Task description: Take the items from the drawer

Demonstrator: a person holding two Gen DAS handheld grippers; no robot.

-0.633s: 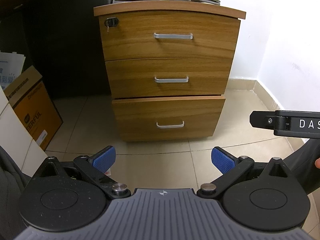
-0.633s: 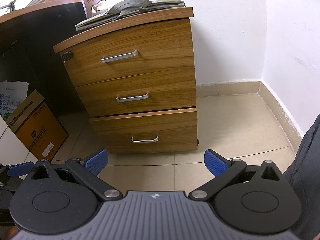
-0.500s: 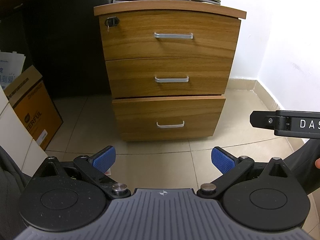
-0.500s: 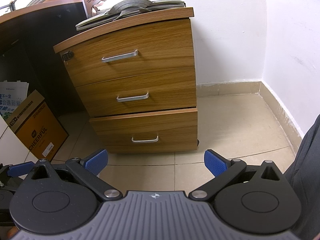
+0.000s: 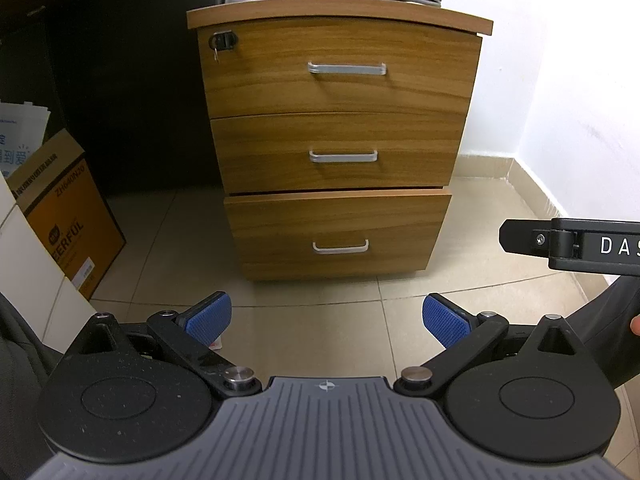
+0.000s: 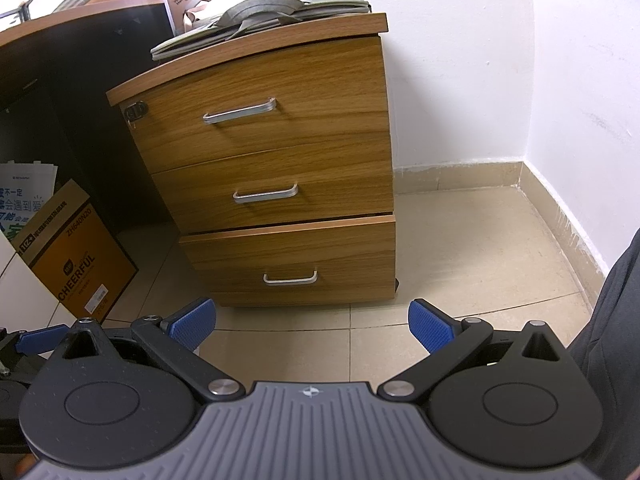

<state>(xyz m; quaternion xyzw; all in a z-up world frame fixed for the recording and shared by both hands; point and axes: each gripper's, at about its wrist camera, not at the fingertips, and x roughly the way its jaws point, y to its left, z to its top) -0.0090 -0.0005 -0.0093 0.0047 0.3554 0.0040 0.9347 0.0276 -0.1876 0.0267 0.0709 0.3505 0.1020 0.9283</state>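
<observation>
A wooden three-drawer cabinet (image 5: 340, 92) stands on the tiled floor ahead; it also shows in the right wrist view (image 6: 272, 140). Each drawer has a silver handle. The top drawer (image 5: 346, 69) and middle drawer (image 5: 343, 157) are closed. The bottom drawer (image 5: 340, 246) sticks out slightly; its handle shows in the right wrist view (image 6: 290, 278). The drawer contents are hidden. My left gripper (image 5: 326, 318) is open and empty, some way in front of the cabinet. My right gripper (image 6: 312, 322) is open and empty, also short of the cabinet, and its side shows at the right of the left wrist view (image 5: 572, 244).
A grey bag (image 6: 260, 20) lies on top of the cabinet. An orange cardboard box (image 5: 68, 216) stands on the floor at the left, next to a dark desk (image 6: 76, 52). White walls and a baseboard (image 6: 560, 208) close the corner at the right.
</observation>
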